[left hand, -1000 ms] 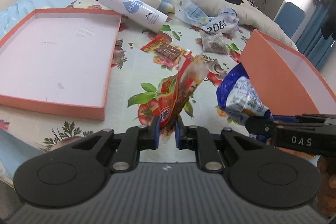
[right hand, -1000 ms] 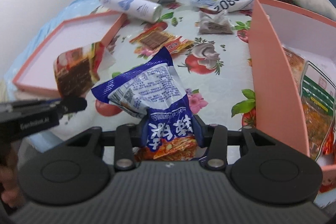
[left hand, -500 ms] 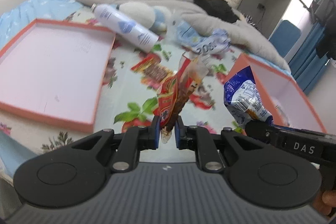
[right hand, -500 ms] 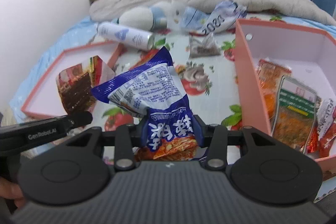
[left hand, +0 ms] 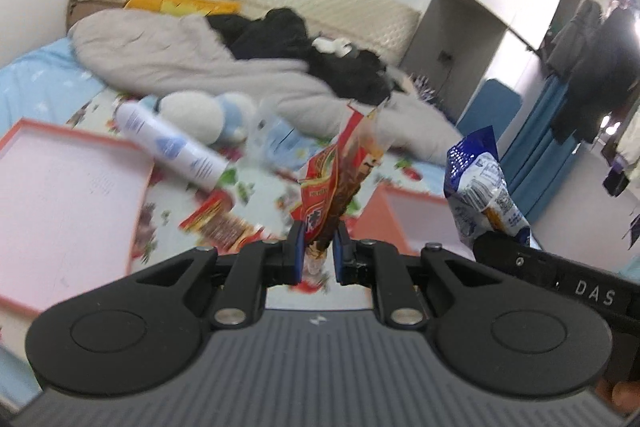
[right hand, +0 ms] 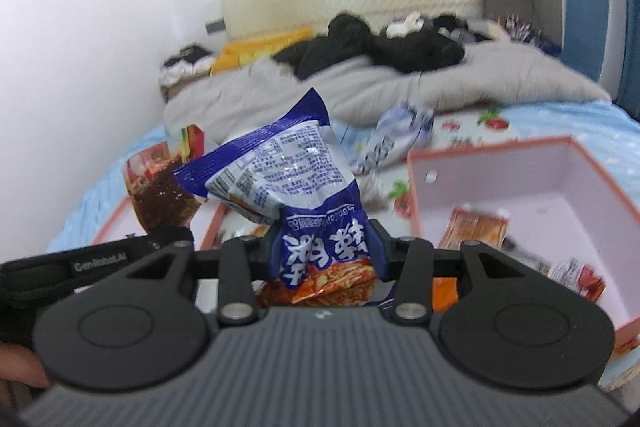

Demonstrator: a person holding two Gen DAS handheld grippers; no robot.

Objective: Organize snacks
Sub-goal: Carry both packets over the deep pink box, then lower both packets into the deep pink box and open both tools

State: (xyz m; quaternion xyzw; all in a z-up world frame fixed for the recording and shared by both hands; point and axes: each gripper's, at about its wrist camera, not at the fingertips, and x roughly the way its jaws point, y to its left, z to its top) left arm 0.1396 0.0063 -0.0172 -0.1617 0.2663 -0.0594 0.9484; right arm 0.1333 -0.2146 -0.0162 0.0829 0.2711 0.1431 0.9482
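My left gripper (left hand: pixel 317 251) is shut on a red snack packet (left hand: pixel 340 179) and holds it upright above the bed. My right gripper (right hand: pixel 326 253) is shut on a blue snack bag (right hand: pixel 296 183), also lifted. The blue bag shows at the right of the left wrist view (left hand: pixel 482 187), and the red packet shows at the left of the right wrist view (right hand: pixel 160 183). The orange box (right hand: pixel 520 195) with several snack packets inside lies to the right, below the right gripper. Another red snack packet (left hand: pixel 218 223) lies on the bedsheet.
The orange box lid (left hand: pixel 60 203) lies open on the bed at the left. A white bottle (left hand: pixel 172 151), a plush toy (left hand: pixel 200 115), a crumpled bag (right hand: pixel 396 143) and a grey blanket (left hand: pixel 192 63) lie further back. A blue chair (left hand: pixel 492 107) stands beside the bed.
Both grippers have risen and tilted up with their packets still held; the bed and boxes have dropped lower in both views. The view is blurred from the motion.
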